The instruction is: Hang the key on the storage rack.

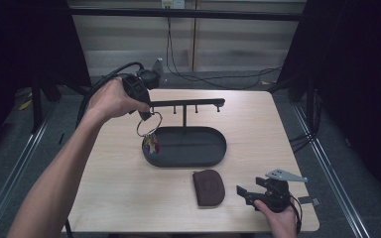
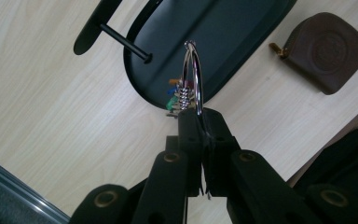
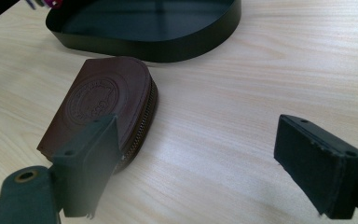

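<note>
From my remote seat I see a pale wooden table (image 1: 129,188) under the high view, carrying a black oval tray (image 1: 213,153) with a post and a crossbar of short pegs (image 1: 186,103) rising from its far side. Just in front of the tray lies a brown zipped leather pouch (image 1: 209,187), its embossed round seal facing up.

At the left, my left gripper (image 2: 199,122) hangs above the tray's left end, close under the crossbar's left tip. Its jaws are pressed together on a large silver key ring (image 2: 193,74), which hangs free of the table and tray. A bunch of keys with coloured heads (image 1: 150,144) dangles from the ring over the tray's left rim; how many keys there are I cannot make out.

At the lower right, my right gripper (image 3: 214,163) rests low near the table's front edge, just right of the pouch. Its jaws stand wide apart with only bare tabletop between them, one jaw close beside the pouch's zip edge.
</note>
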